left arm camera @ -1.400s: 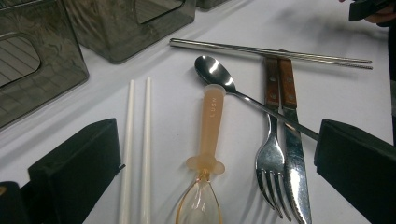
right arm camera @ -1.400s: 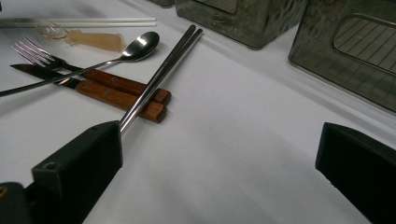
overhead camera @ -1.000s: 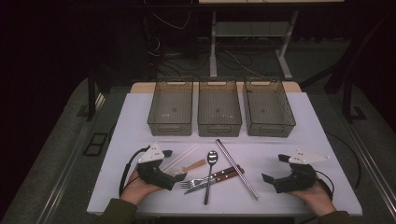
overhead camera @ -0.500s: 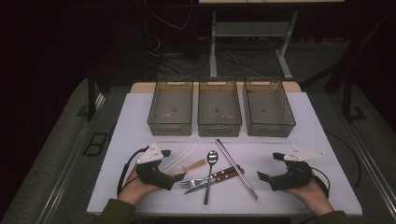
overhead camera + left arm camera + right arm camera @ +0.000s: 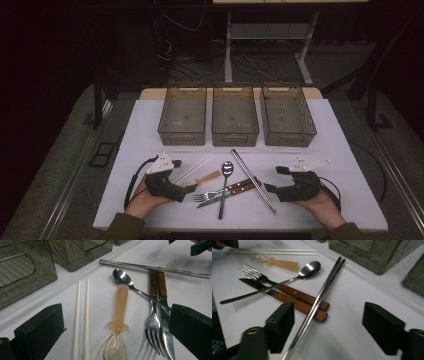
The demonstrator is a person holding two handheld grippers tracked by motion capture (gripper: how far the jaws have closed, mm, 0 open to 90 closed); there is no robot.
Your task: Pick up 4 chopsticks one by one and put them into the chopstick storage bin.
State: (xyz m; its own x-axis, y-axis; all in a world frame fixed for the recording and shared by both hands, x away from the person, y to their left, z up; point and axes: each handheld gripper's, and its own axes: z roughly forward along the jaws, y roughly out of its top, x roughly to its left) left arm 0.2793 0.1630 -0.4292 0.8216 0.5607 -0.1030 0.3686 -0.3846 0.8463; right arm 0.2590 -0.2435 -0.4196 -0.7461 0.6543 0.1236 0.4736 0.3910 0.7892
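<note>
Cutlery lies on the white table between my hands: white chopsticks (image 5: pixel 82 315), an amber plastic spoon (image 5: pixel 121 305), a metal spoon (image 5: pixel 226 170), a wood-handled fork (image 5: pixel 152 325) and knife (image 5: pixel 294 303), and metal chopsticks (image 5: pixel 319 300) laid across the wooden handles. My left gripper (image 5: pixel 184 176) rests at the left, open wide, with the white chopsticks and amber spoon between its jaws untouched. My right gripper (image 5: pixel 332 326) is low at the right, open. Its jaws have just been closing, and the near ends of the metal chopsticks lie between them, close to the left jaw.
Three dark translucent bins (image 5: pixel 183 135) (image 5: pixel 235 135) (image 5: pixel 290 135) stand side by side behind the cutlery. The table's front edge (image 5: pixel 240 226) runs just below both hands. Dark floor, cables and a stand lie beyond the table.
My right gripper has slid left toward the ends of the metal chopsticks and its jaws have narrowed. The left gripper and the cutlery have stayed where they were.
</note>
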